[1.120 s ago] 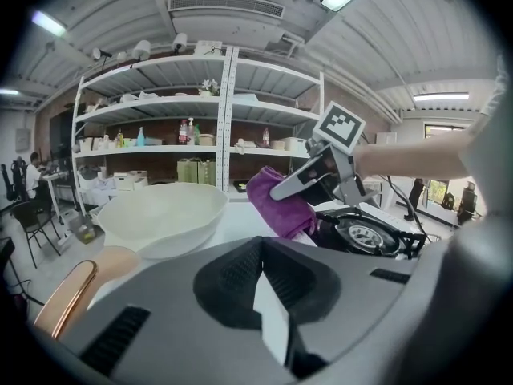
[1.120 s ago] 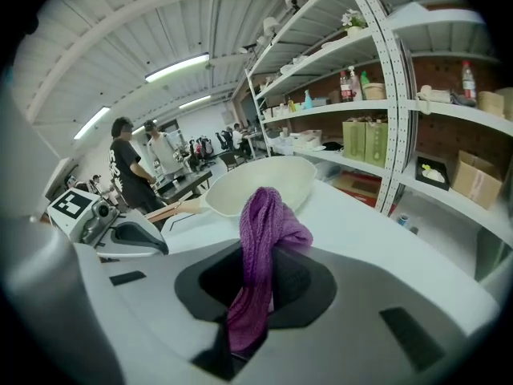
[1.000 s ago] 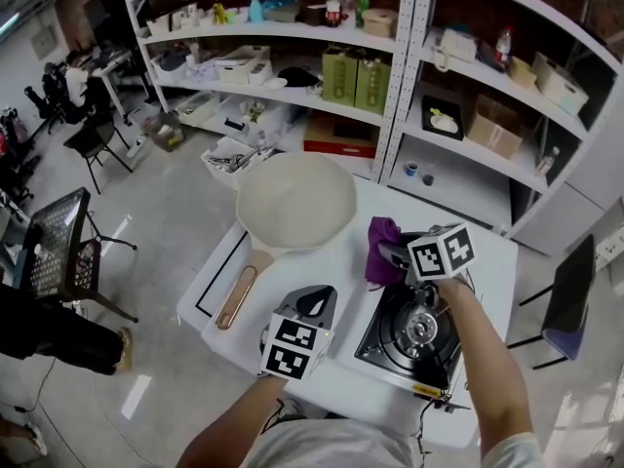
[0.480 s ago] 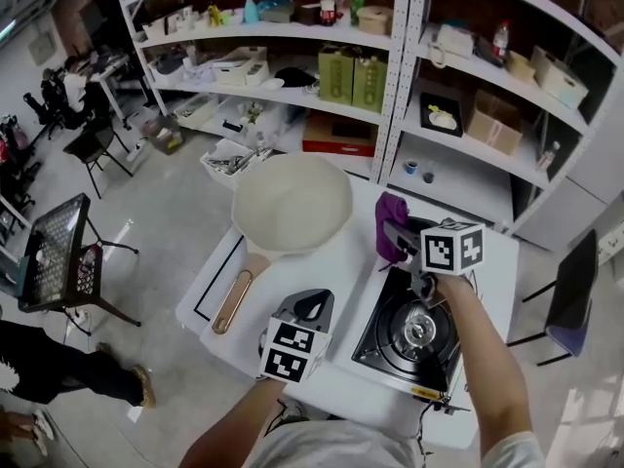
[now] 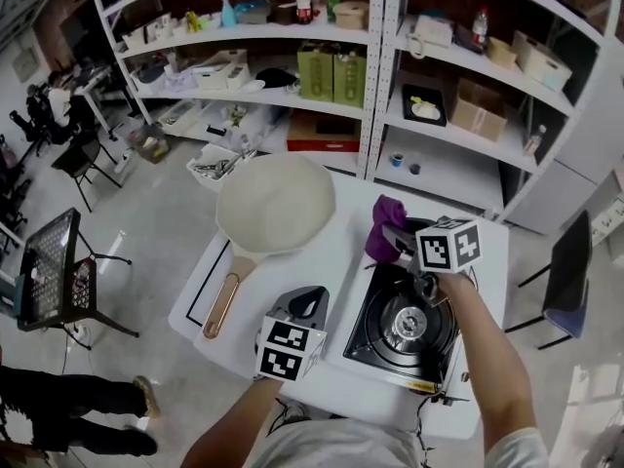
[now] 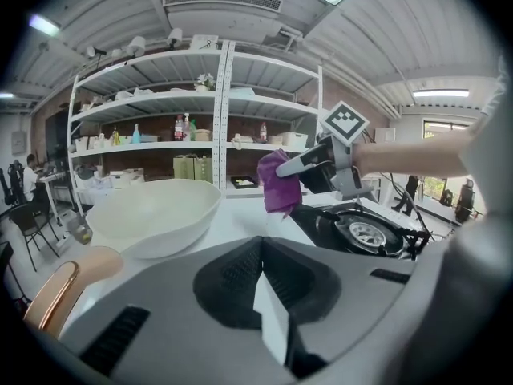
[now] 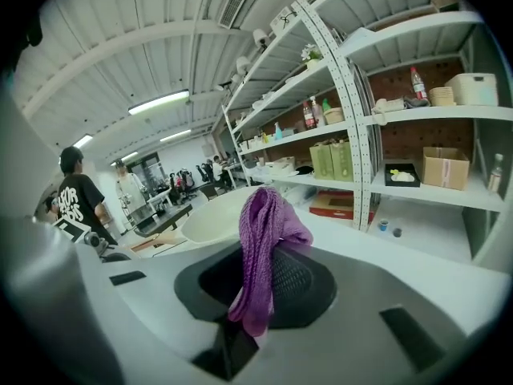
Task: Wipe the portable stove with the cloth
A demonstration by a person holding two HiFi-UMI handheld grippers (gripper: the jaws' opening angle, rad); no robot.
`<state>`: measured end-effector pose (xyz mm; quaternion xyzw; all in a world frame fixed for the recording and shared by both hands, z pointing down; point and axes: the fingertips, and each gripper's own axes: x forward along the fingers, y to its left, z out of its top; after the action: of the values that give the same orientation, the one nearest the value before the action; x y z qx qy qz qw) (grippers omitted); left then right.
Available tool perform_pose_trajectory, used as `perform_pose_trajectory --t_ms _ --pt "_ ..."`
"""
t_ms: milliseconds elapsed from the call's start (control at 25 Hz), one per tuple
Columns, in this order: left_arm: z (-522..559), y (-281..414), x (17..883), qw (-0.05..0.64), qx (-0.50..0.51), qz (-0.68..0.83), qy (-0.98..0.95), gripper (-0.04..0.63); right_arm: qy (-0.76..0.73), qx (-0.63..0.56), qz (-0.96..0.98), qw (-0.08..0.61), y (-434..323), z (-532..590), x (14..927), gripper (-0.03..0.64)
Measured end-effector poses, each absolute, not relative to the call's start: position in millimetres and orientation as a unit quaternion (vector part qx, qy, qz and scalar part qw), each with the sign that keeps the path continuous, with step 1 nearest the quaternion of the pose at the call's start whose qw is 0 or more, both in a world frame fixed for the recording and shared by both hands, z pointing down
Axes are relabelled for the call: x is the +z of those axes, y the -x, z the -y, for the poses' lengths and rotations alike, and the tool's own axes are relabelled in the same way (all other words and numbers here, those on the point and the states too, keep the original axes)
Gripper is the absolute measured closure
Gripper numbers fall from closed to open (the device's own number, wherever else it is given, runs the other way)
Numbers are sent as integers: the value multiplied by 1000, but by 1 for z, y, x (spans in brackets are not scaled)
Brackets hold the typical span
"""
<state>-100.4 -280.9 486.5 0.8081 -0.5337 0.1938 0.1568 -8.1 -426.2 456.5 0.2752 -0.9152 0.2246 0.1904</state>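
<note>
The black portable stove (image 5: 403,326) sits on the white table (image 5: 336,252) at the near right; it also shows in the left gripper view as the stove (image 6: 362,233). My right gripper (image 5: 392,238) is shut on a purple cloth (image 5: 385,226), which hangs just past the stove's far left corner. From the left gripper view the cloth (image 6: 278,184) dangles from the right gripper (image 6: 293,164), clear of the tabletop. Close up, the cloth (image 7: 261,243) is pinched in my right gripper (image 7: 267,289). My left gripper (image 5: 310,303) rests left of the stove, shut with nothing in it (image 6: 269,289).
A large white pan (image 5: 274,203) with a copper-coloured handle (image 5: 222,305) takes up the table's far left. Tall shelving (image 5: 380,66) with boxes and bottles stands behind the table. A chair (image 5: 567,289) is at the right, and a person (image 7: 76,200) stands off to the left.
My right gripper has carried the cloth slightly away from me, from the stove's back left corner to just beyond it. The left gripper stays in place.
</note>
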Motion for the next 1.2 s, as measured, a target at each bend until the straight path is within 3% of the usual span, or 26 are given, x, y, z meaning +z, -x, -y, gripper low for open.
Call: perform_pose_trajectory --t_ms 1200 --pt "290 40 480 144 201 462 -852 592 -437 265 854 96 -142 392 446 554"
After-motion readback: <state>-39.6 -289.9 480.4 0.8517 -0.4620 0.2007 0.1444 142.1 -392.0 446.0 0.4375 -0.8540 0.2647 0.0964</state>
